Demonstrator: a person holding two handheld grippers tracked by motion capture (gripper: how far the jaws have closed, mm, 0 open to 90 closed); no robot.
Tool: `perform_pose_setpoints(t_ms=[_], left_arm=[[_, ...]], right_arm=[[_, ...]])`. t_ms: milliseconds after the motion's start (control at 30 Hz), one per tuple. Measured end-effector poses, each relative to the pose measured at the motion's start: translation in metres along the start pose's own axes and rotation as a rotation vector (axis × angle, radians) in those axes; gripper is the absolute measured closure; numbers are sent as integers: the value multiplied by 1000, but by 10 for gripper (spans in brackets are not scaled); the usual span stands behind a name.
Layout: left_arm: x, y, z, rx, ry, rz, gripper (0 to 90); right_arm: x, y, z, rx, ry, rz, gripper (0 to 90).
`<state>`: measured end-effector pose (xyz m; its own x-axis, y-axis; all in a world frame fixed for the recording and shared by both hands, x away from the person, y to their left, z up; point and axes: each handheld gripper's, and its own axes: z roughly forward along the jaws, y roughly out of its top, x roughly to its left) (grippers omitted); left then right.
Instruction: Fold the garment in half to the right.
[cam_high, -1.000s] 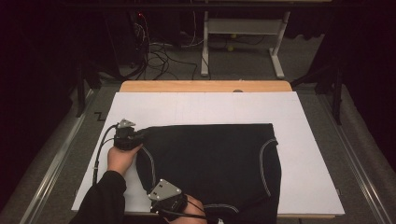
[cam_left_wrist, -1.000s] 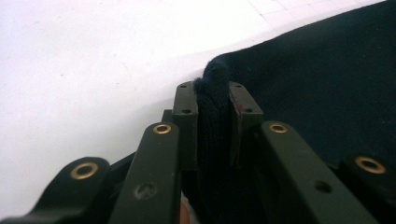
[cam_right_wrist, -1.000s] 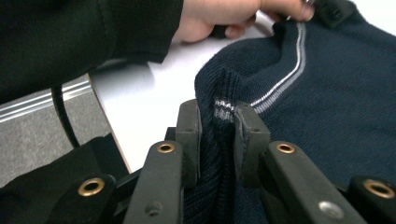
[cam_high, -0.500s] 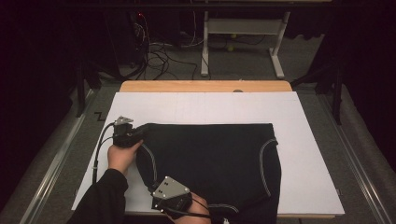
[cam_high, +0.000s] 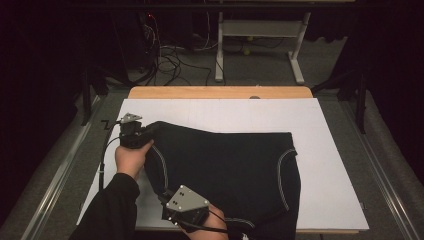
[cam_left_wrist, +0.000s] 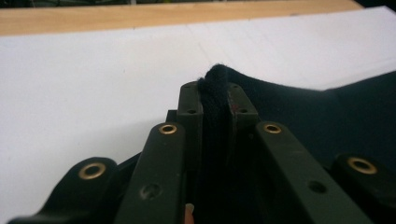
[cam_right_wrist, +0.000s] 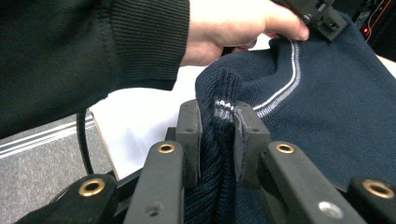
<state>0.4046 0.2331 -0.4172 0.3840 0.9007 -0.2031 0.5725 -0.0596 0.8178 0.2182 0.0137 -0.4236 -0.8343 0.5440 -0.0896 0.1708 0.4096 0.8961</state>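
Observation:
A dark navy knit garment (cam_high: 235, 165) with pale trim lines lies spread on the white board (cam_high: 225, 112). My left gripper (cam_high: 150, 131) is at the garment's far left corner, shut on a bunched fold of the fabric (cam_left_wrist: 215, 79), which stands up between its pads (cam_left_wrist: 190, 112). My right gripper (cam_high: 168, 194) is at the near left edge, shut on the ribbed, white-striped hem (cam_right_wrist: 223, 109). In the right gripper view the fabric (cam_right_wrist: 327, 116) stretches away toward the left hand (cam_right_wrist: 233, 28). The garment's left edge hangs lifted between the two grippers.
The white board rests on a wooden table (cam_high: 220, 92) whose far edge shows beyond it. Bare board lies to the garment's far side and right (cam_high: 330, 150). Grey floor, cables (cam_high: 170, 55) and a table frame (cam_high: 260, 35) stand behind. Metal rails (cam_high: 55, 175) run along both sides.
Both hands have risen a little, and the garment's left edge has come up off the board with them. The left gripper has moved farther up the picture.

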Motion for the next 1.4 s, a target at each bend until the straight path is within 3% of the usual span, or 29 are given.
perform_pose_setpoints(t_ms=[133, 300, 633, 933, 1167, 1400], left_arm=[[-3, 7, -4, -25, 3, -17, 760], [-6, 12, -7, -31, 1, -4, 760], [2, 9, -7, -13, 31, 12, 759], [26, -5, -9, -17, 35, -45, 759], [45, -8, -22, -31, 64, -44, 759], [64, -13, -38, -39, 99, -70, 758]], right_arm=[[-1, 4, -3, -18, -1, 2, 758], [-3, 7, -7, -23, -4, -1, 758], [-2, 8, -1, -19, 11, 0, 757], [6, 12, 18, 10, 33, -9, 756], [16, 20, 34, 10, 55, -30, 756], [29, 29, 49, 3, 85, -43, 756]])
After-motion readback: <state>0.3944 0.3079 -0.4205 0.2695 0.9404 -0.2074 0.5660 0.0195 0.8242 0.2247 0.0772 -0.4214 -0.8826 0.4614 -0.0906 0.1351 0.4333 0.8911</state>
